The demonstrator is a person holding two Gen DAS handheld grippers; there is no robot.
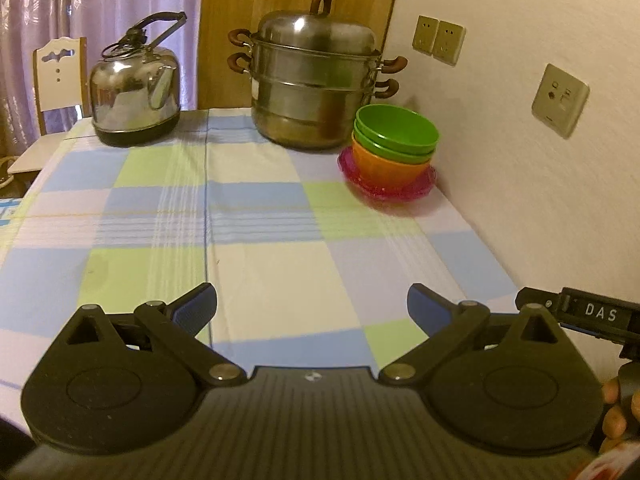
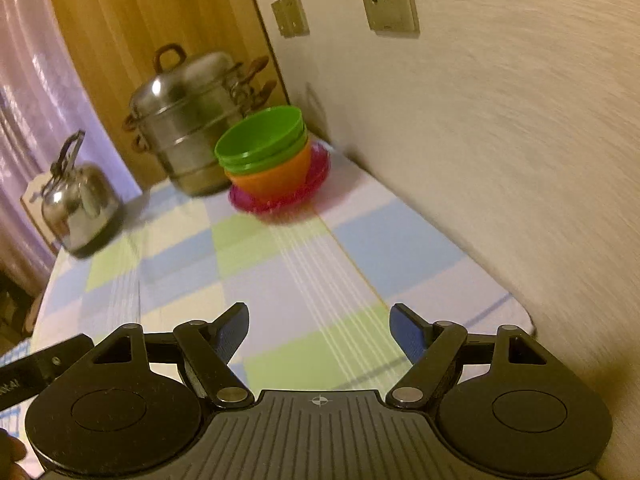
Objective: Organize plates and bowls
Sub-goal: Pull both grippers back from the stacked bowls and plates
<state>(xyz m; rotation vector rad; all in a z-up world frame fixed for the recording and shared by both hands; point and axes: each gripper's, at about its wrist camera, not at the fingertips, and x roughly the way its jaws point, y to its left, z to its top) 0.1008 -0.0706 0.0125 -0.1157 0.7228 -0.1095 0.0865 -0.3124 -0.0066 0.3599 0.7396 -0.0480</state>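
Note:
A stack stands at the far right of the table by the wall: green bowls [image 1: 396, 130] nested on an orange bowl [image 1: 386, 168], on a pink plate [image 1: 386, 188]. The same green bowls [image 2: 262, 140], orange bowl [image 2: 276, 178] and pink plate [image 2: 280, 196] show in the right wrist view. My left gripper [image 1: 312, 306] is open and empty, low over the checked tablecloth, well short of the stack. My right gripper [image 2: 319, 326] is open and empty too, nearer the wall. Part of the right gripper [image 1: 580, 314] shows at the left view's right edge.
A steel steamer pot [image 1: 314, 76] stands behind the stack, a steel kettle [image 1: 134, 88] at the back left. The wall with sockets [image 1: 560, 100] runs along the table's right side. A chair [image 1: 60, 76] stands beyond the table's left corner.

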